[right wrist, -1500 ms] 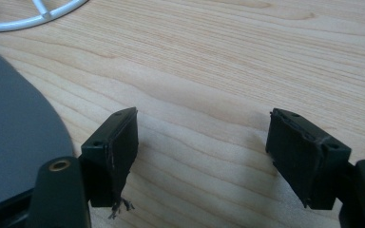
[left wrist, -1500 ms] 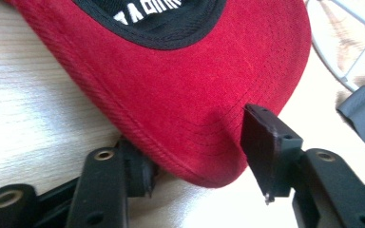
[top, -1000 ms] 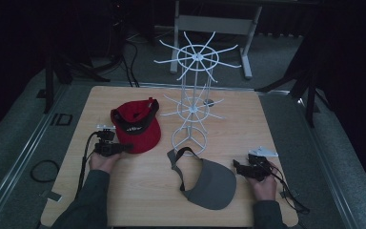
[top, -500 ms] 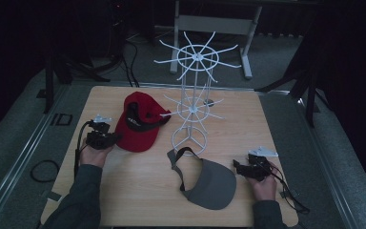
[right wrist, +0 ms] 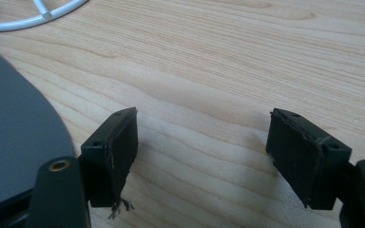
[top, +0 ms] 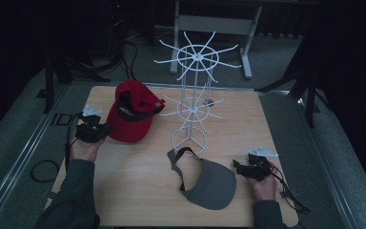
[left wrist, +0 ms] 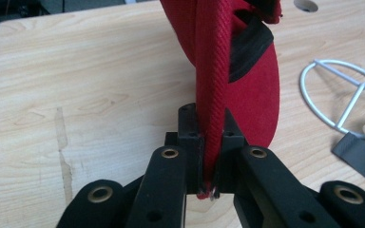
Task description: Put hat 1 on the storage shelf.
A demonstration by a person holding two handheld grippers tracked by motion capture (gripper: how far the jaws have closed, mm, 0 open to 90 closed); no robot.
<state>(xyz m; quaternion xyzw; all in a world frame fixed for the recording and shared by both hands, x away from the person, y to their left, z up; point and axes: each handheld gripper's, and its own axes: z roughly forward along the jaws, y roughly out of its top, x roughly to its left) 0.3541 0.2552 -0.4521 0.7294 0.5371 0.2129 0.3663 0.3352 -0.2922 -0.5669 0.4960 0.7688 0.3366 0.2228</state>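
Red cap [left wrist: 237, 80] sits pinched by its brim in my left tool [left wrist: 208, 156], lifted off the wood surface [top: 138, 191]. My left tool has just squeezed shut on it. My right tool [right wrist: 202, 156] is wide open, holding nothing, next to the gray visor [top: 212, 183]. Past the cap, to its right, stands the white rack [top: 195, 95], so my left hand is nearer.

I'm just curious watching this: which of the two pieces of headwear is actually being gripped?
The red cap: the left gripper's jaws are shut on its edge. The grey visor lies flat, beside the open right gripper, untouched.
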